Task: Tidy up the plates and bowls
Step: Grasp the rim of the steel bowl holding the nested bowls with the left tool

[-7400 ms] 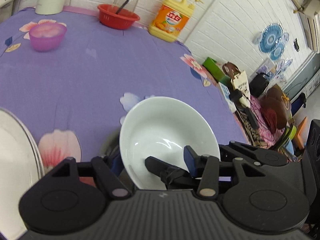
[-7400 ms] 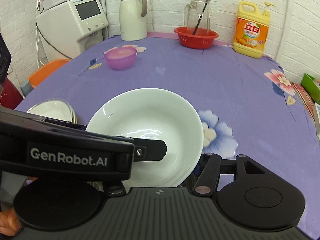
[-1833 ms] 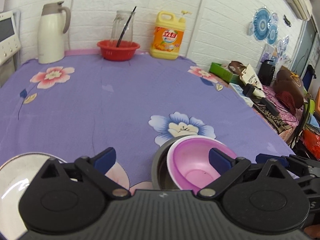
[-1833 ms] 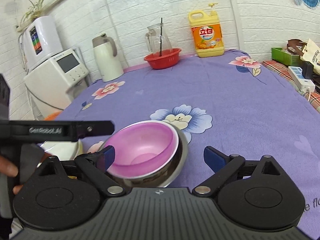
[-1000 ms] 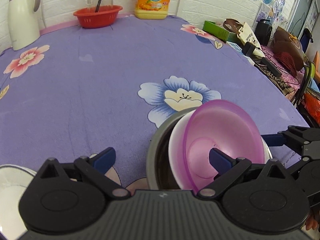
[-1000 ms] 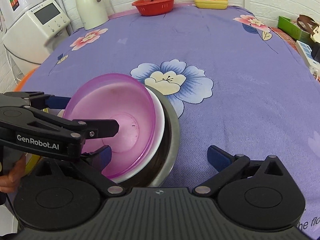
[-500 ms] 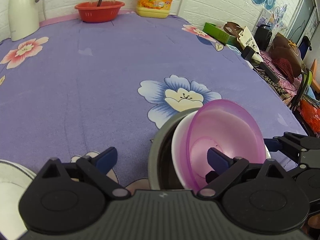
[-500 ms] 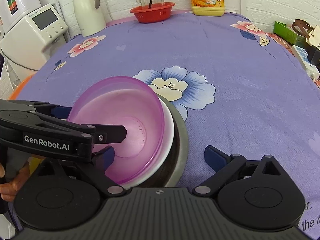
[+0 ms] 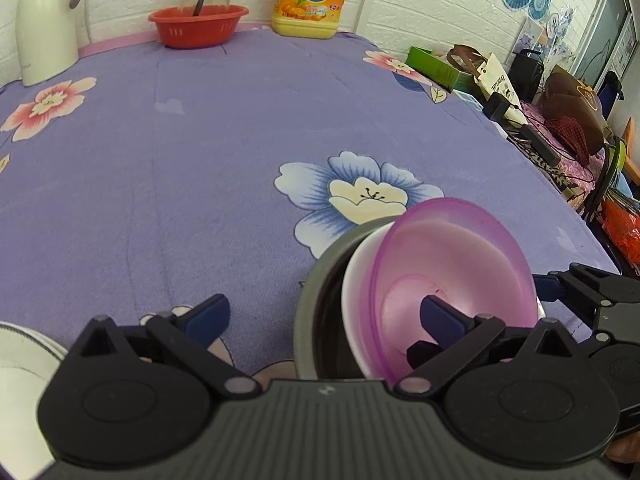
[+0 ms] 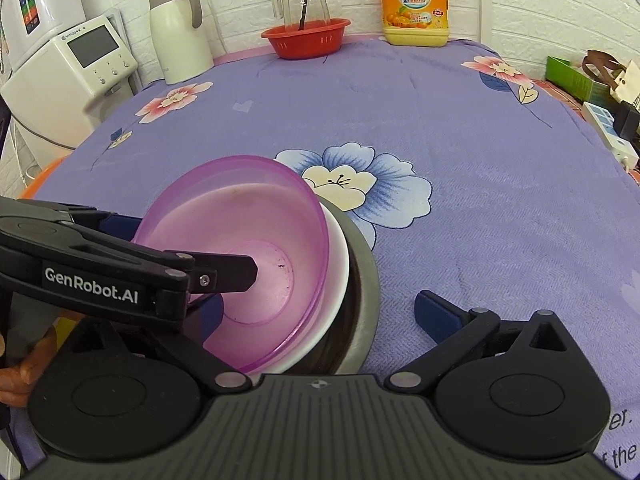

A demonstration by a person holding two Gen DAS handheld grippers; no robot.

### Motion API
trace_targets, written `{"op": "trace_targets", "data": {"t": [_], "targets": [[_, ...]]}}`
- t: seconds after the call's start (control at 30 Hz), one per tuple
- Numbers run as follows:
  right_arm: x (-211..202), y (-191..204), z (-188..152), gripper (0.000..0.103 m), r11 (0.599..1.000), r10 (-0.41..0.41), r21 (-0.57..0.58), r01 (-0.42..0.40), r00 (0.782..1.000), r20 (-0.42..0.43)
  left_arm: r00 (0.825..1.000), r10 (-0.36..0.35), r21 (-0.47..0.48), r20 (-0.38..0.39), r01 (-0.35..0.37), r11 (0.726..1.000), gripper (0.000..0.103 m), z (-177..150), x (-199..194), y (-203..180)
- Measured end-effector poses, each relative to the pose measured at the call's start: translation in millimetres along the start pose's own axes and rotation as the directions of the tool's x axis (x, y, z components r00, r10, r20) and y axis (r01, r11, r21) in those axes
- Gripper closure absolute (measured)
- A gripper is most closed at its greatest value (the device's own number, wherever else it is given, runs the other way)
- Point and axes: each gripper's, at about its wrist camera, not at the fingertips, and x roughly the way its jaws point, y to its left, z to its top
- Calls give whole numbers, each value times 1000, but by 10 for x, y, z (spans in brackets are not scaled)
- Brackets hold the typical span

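Observation:
A purple plastic bowl point(image 9: 452, 264) point(image 10: 248, 216) sits nested in a white bowl point(image 9: 354, 280) point(image 10: 338, 264), which sits in a steel bowl point(image 9: 316, 292) point(image 10: 366, 292) on the purple flowered cloth. The stack is tilted. My left gripper point(image 9: 324, 316) is open, its right finger inside the purple bowl, its left finger over the cloth; it also shows in the right wrist view point(image 10: 192, 268). My right gripper point(image 10: 316, 316) is open and straddles the stack's near rim. White plates point(image 9: 20, 364) lie at the lower left.
A red basket point(image 10: 306, 36) with a glass jug, a yellow detergent bottle point(image 10: 414, 4) and a white kettle point(image 10: 180, 32) stand at the table's far edge. A white appliance point(image 10: 72, 80) stands left. Bags and clutter point(image 9: 560, 100) lie beyond the right edge.
Over the last second both grippers stayed open around the bowl stack, with the tilted purple bowl shifting slightly. Earlier, the white bowl was held, then the purple bowl was set inside the stack.

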Motion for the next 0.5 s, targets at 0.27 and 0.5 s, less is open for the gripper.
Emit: {"op": "trace_targets", "data": {"t": [0.27,0.5], "targets": [[-109,-27,-65,0,997,16,71,-20,998,60,999,-19,22,26,18,1000,16,-15,-69,17],[-145,27,-98,0,997,45,59,-48,997,59,997,-77,47,17,76,996,27,-34,-69,-17]]}}
